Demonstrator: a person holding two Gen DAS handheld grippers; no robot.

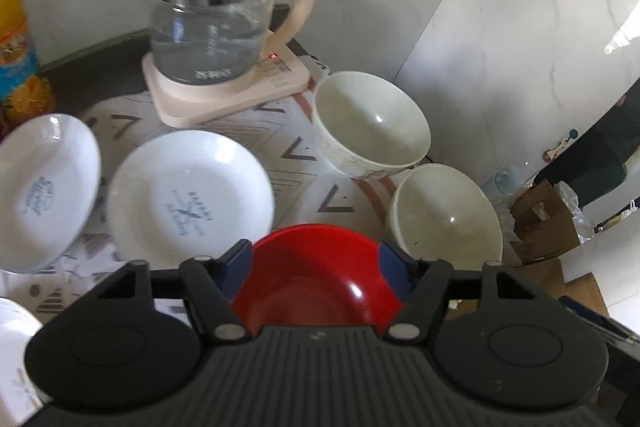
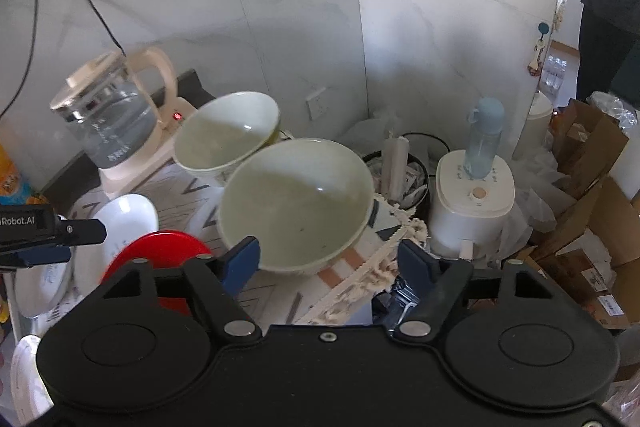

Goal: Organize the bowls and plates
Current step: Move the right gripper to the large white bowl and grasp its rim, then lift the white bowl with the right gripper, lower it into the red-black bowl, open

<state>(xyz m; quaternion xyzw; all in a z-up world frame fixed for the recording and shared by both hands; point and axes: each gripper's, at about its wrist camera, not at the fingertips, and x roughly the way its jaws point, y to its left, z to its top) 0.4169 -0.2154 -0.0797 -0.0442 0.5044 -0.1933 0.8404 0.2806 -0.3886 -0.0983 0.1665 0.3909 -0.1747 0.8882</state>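
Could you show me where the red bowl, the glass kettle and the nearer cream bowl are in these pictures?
red bowl (image 1: pixel 316 267), left wrist view, on its inner wall.
glass kettle (image 1: pixel 208 27), left wrist view, on its clear body.
nearer cream bowl (image 2: pixel 296 195), right wrist view, on its inside.

Patterned cloth (image 1: pixel 298 151) under plates (image 1: pixel 188 195), bowls (image 1: pixel 370 125)

Daylight from the right, fairly bright; wall (image 1: pixel 520 27) patchy w/ soft shadows. Glare spots on red bowl (image 1: pixel 316 279) and cream bowls (image 2: pixel 296 199). Slight motion blur, heavy fisheye bending at edges, corners black.
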